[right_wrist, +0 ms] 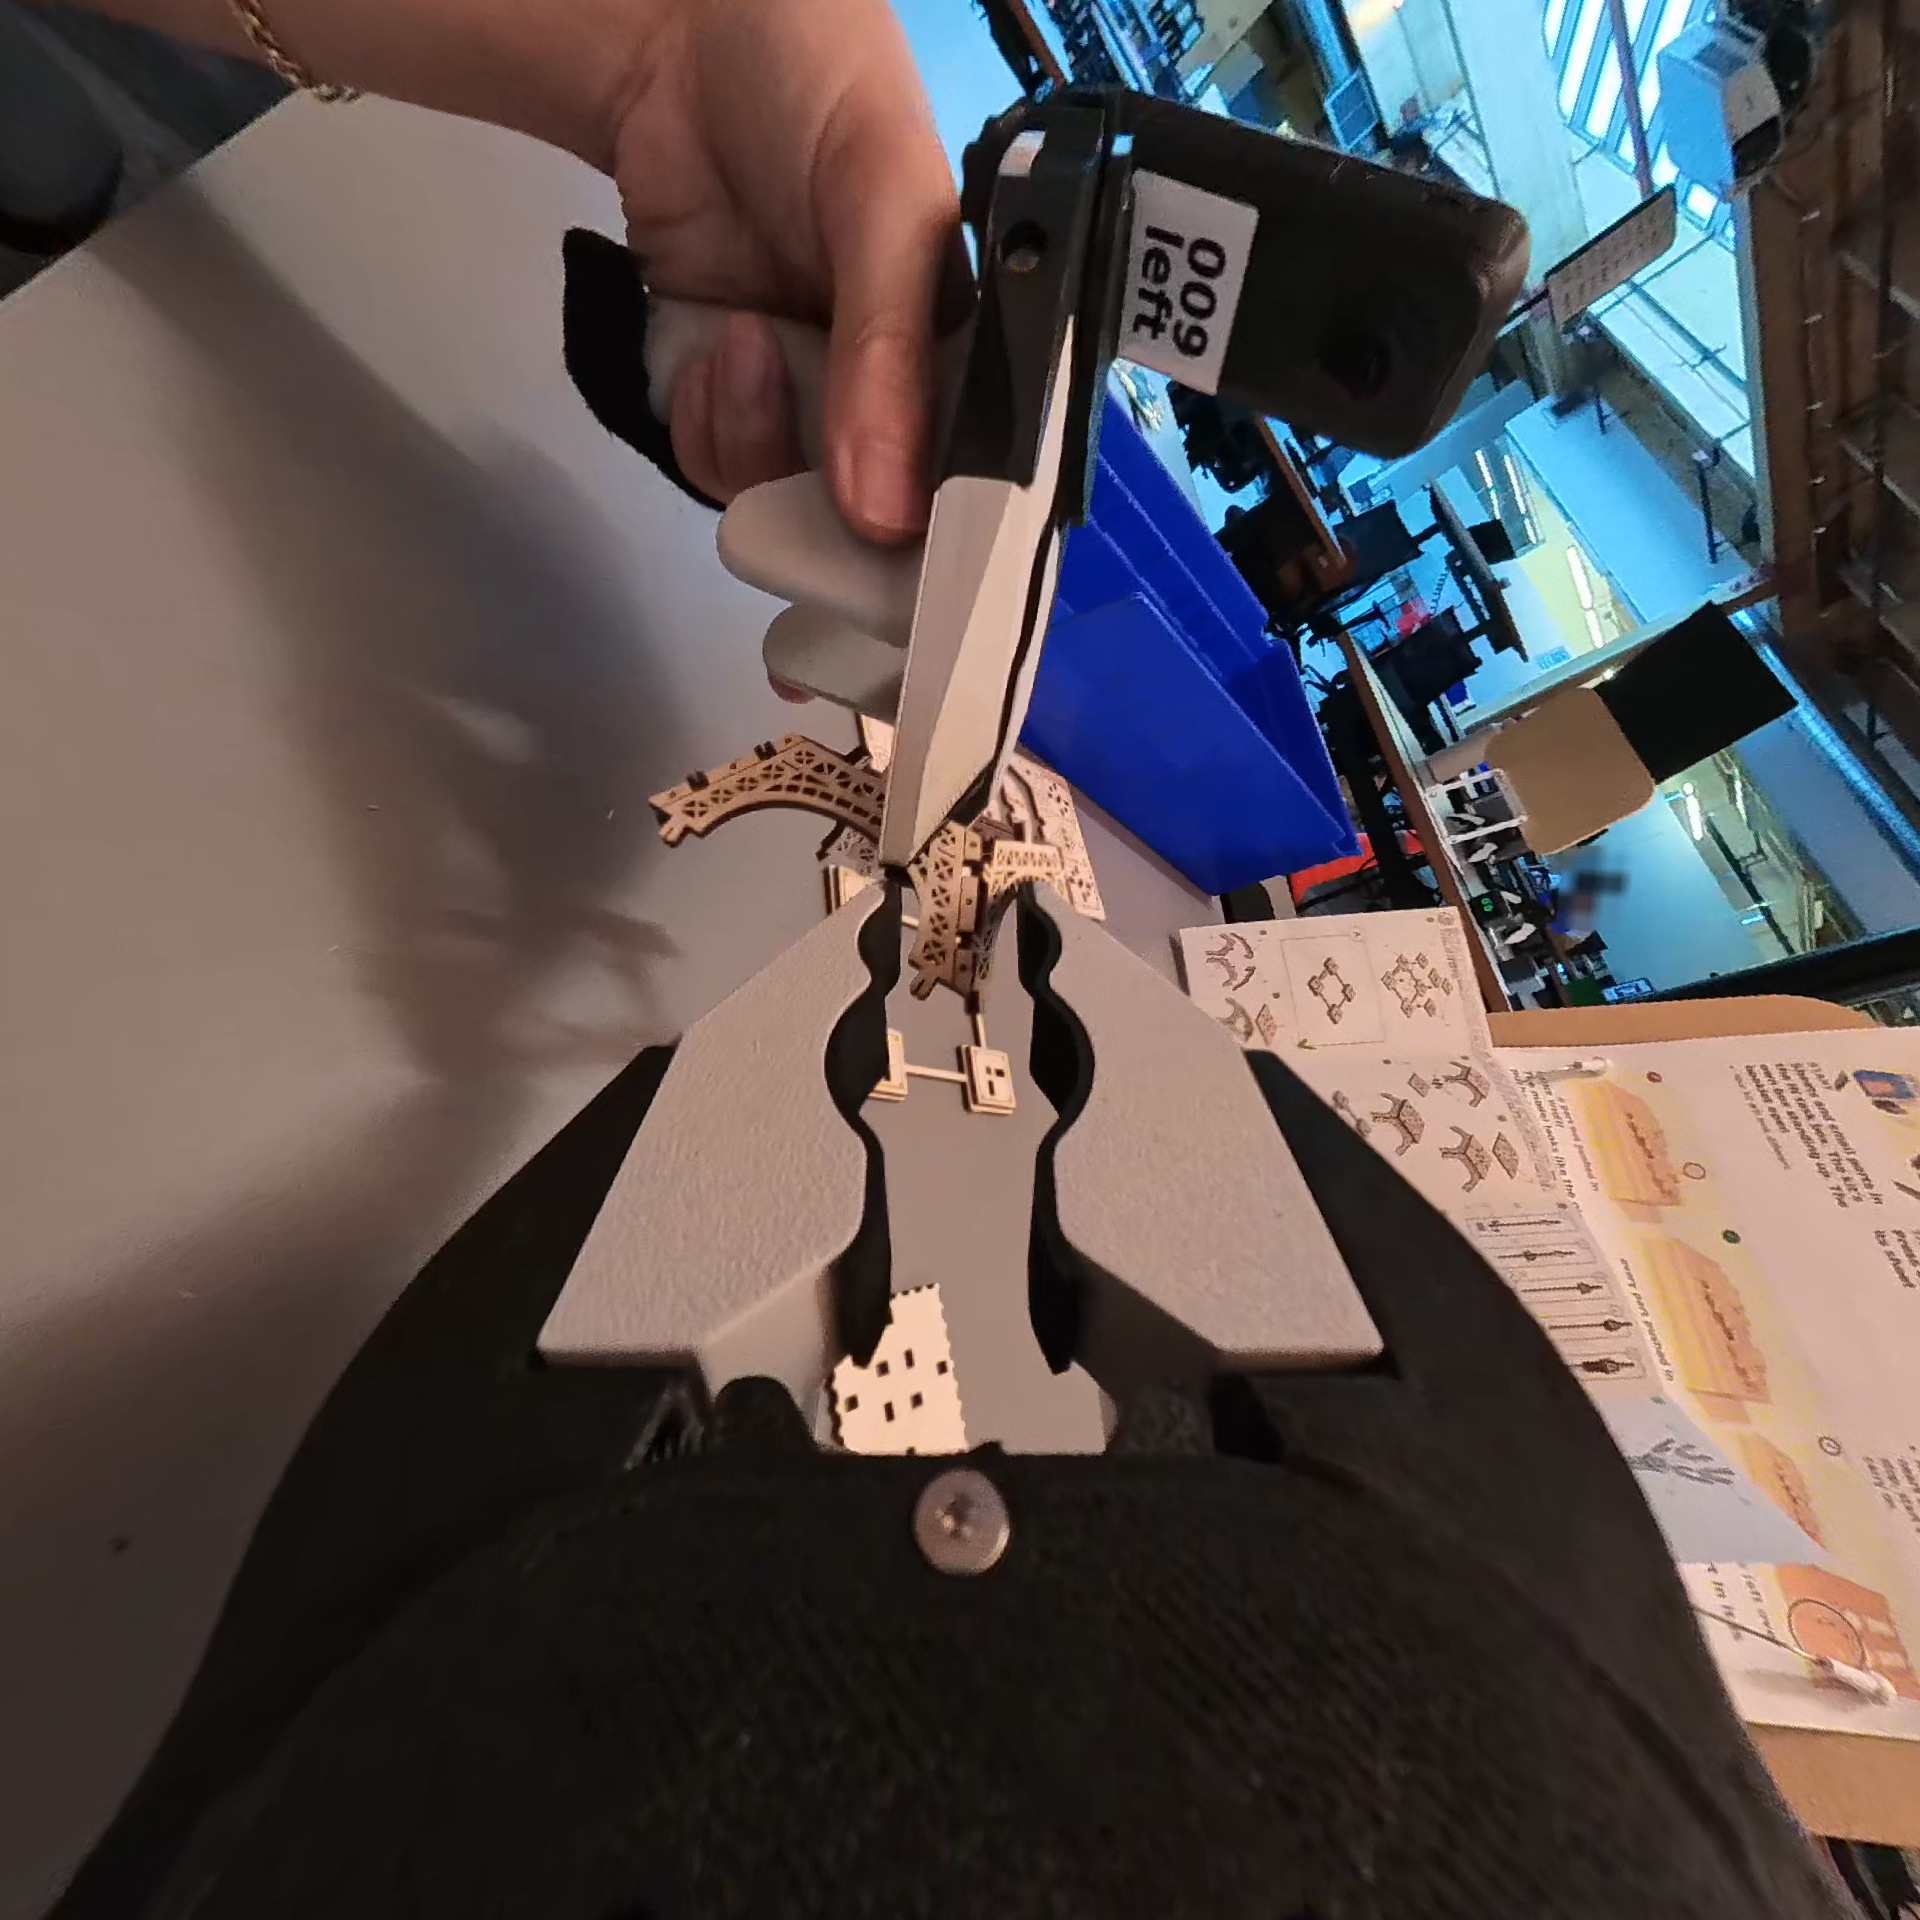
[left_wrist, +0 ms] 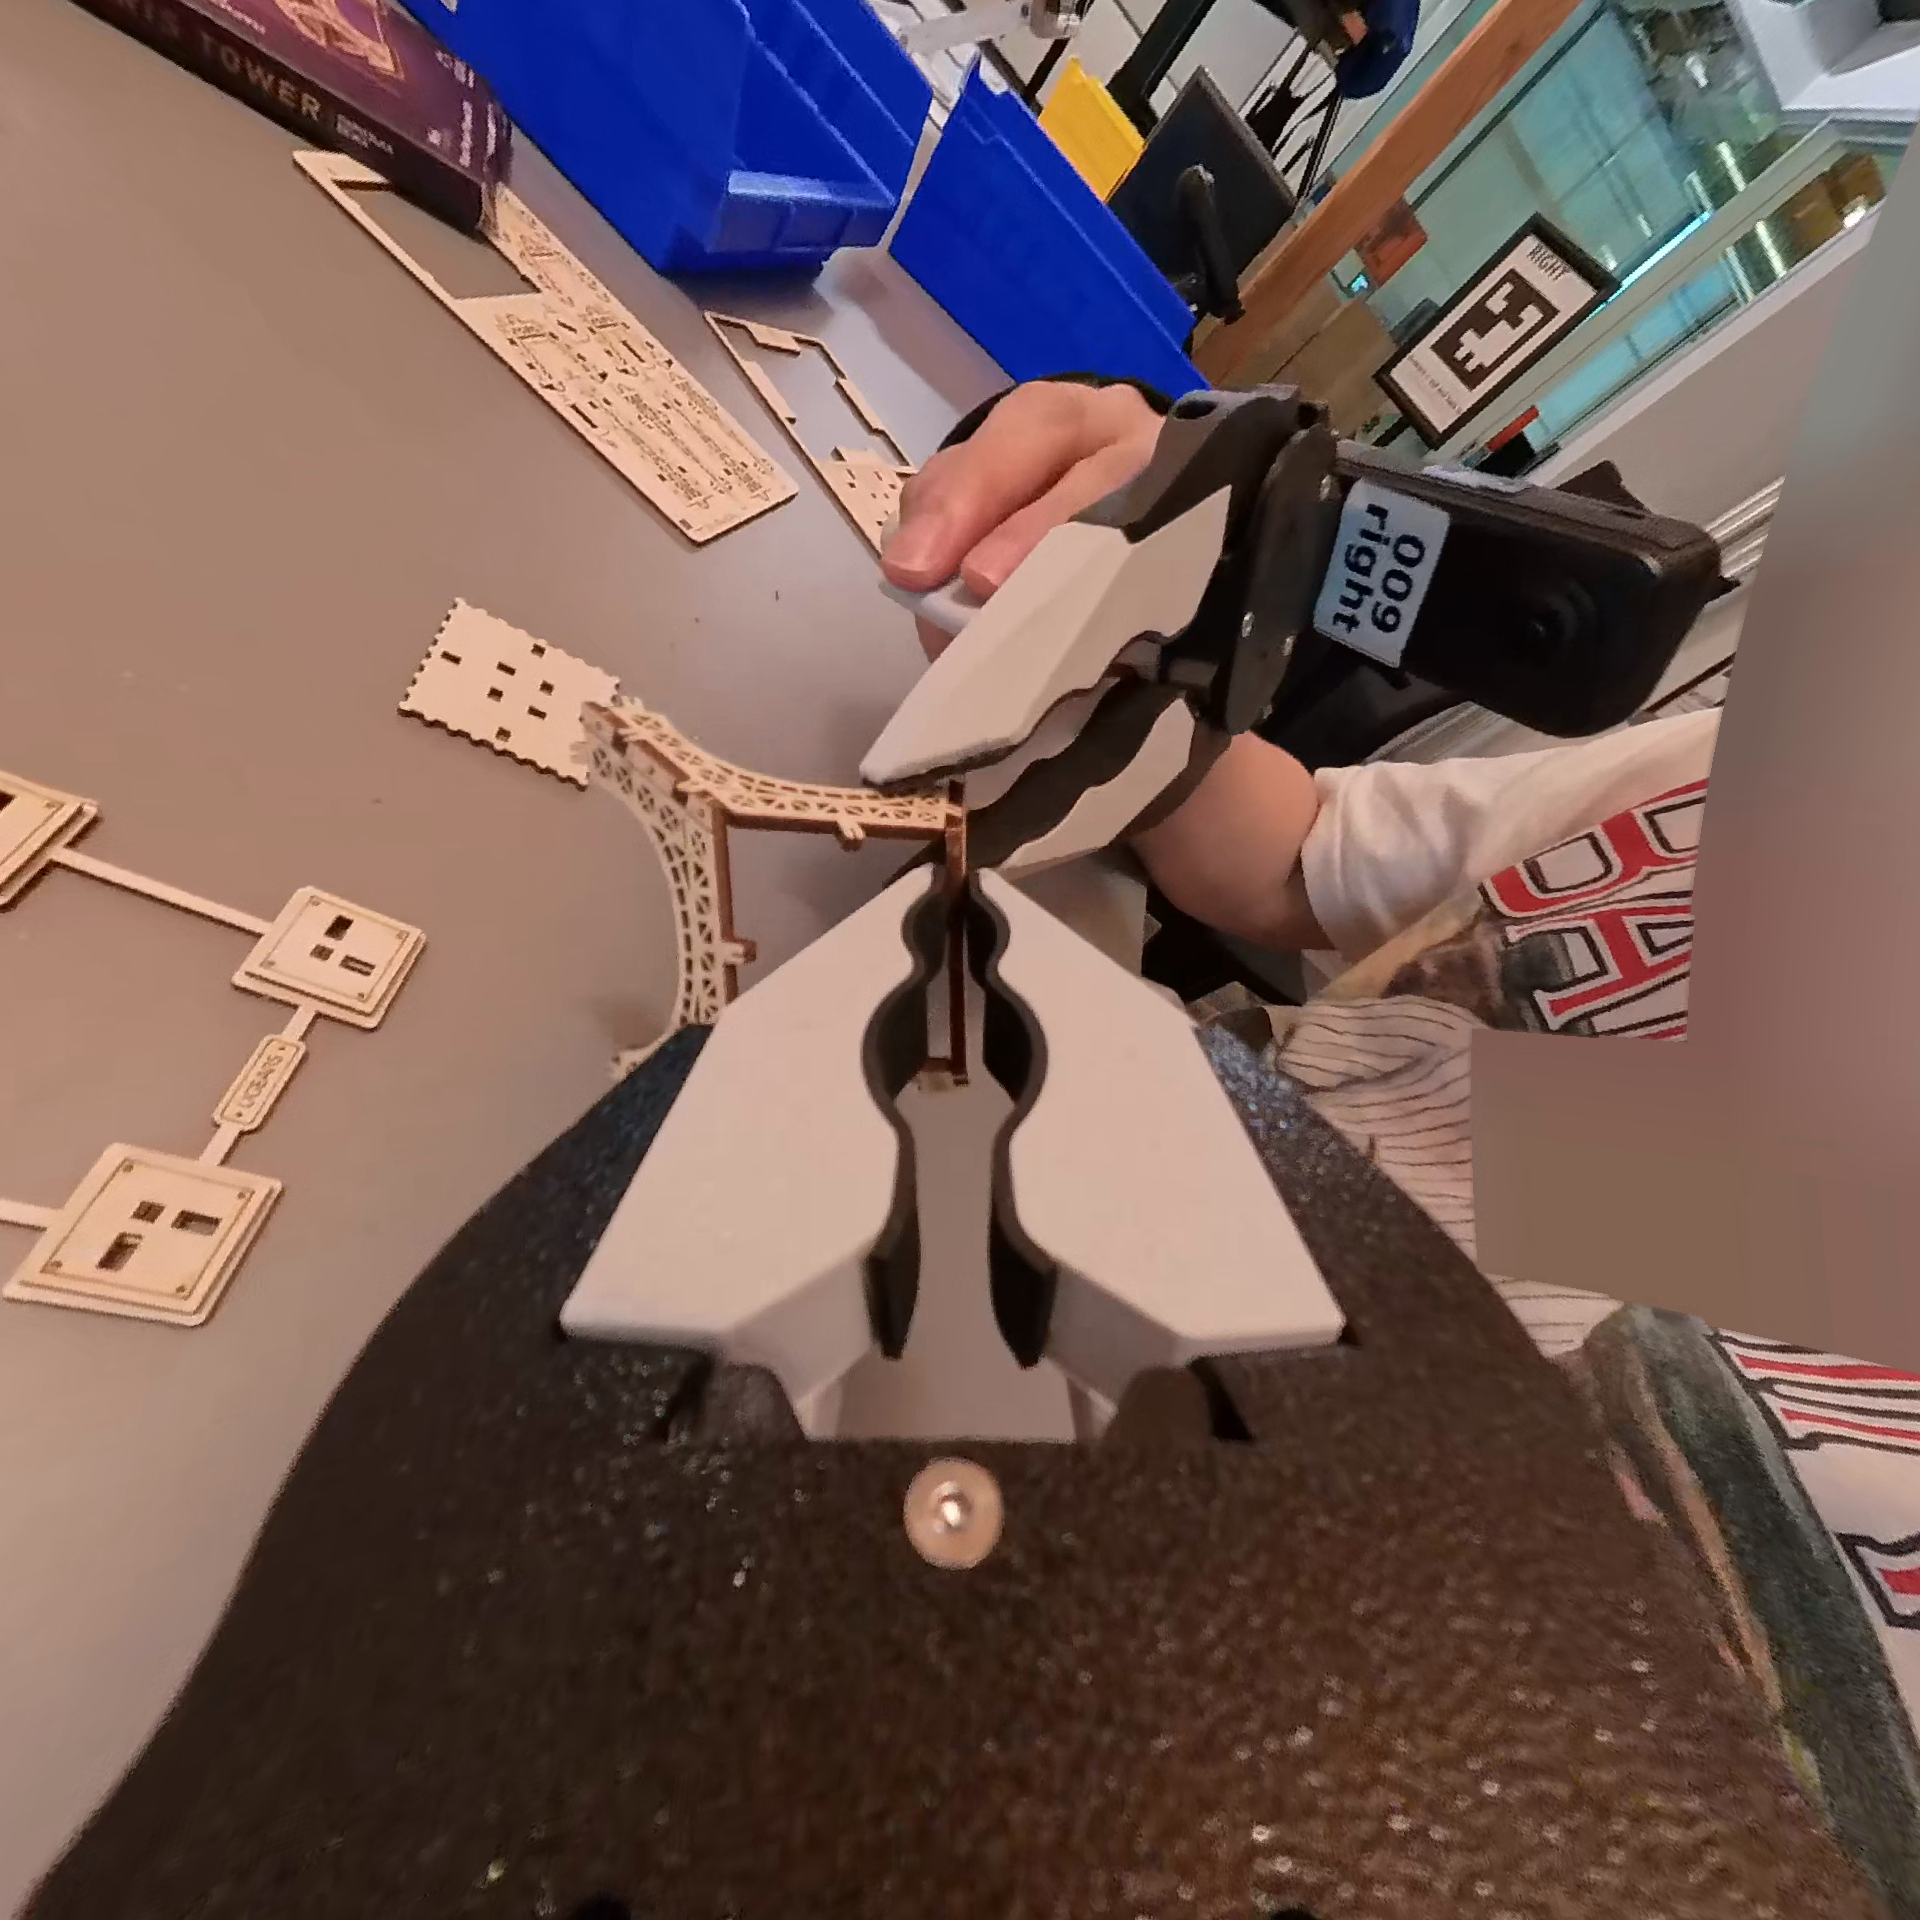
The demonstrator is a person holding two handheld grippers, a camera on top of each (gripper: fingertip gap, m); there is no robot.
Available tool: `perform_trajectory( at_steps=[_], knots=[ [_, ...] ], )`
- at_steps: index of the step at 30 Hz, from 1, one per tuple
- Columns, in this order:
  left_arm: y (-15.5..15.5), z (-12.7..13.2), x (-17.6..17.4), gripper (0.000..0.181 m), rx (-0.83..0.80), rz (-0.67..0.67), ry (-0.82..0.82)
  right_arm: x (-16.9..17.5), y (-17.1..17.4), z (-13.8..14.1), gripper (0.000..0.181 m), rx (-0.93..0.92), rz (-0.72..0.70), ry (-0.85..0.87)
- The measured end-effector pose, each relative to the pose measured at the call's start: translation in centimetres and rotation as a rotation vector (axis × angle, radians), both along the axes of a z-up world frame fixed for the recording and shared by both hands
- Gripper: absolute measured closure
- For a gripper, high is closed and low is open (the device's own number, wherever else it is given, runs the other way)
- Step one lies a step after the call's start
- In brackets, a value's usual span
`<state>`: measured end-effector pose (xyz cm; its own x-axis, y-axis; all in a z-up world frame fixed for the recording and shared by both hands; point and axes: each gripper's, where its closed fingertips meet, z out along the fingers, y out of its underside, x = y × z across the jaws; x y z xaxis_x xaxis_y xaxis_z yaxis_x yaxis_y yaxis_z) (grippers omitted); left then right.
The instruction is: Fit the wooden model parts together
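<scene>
Wooden lattice tower-leg assembly (left_wrist: 717, 831), pale and laser-cut, hangs above the grey table (left_wrist: 260, 520), pinched at one thin frame edge by the left gripper (left_wrist: 951, 883). The right gripper (left_wrist: 925, 774) clamps the same corner from above. Opposed twisting could snap the slender struts, or the assembly might drop onto the square-footed base frame (left_wrist: 312, 961) lying nearby.
</scene>
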<state>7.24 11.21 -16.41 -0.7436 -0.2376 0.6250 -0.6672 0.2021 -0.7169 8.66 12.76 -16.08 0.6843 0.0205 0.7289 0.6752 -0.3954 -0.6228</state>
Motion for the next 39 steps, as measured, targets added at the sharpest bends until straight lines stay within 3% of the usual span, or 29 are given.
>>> perform_trajectory(
  at_steps=[14, 18, 20, 26, 29, 31, 32, 35, 39],
  knots=[
    [0.3, -0.9, 0.7, 0.181, 0.047, 0.033, -0.006, 0.7, 0.4, -1.4, 0.172, -0.088, -0.054, -0.099],
    [0.7, -0.4, 2.0, 0.172, 0.113, 0.114, -0.153, 2.0, 0.1, -0.7, 0.172, -0.05, -0.126, -0.118],
    [1.1, -0.3, 2.1, 0.176, 0.177, 0.135, -0.244, 2.6, -0.2, -0.5, 0.172, -0.047, -0.161, -0.144],
    [0.9, 0.6, 1.5, 0.179, 0.189, 0.115, -0.293, 2.0, -0.1, 0.5, 0.172, -0.007, -0.138, -0.188],
    [1.5, -0.1, 1.8, 0.181, 0.269, 0.104, -0.387, 1.0, -0.3, 0.1, 0.16, -0.022, -0.055, -0.1],
    [1.4, 0.2, 1.4, 0.181, 0.272, 0.065, -0.457, 0.3, -0.6, 0.4, 0.14, 0.015, 0.002, 0.042],
    [1.4, 0.1, 1.3, 0.181, 0.283, 0.051, -0.482, 0.2, -0.8, 0.9, 0.139, 0.05, 0.019, 0.108],
    [1.5, -0.3, 1.0, 0.181, 0.331, 0.013, -0.558, -0.2, -1.1, 1.9, 0.139, 0.112, 0.052, 0.207],
    [0.9, -0.3, 0.6, 0.181, 0.309, -0.011, -0.558, -0.7, -0.8, 1.3, 0.158, 0.057, 0.062, 0.168]
  ],
)
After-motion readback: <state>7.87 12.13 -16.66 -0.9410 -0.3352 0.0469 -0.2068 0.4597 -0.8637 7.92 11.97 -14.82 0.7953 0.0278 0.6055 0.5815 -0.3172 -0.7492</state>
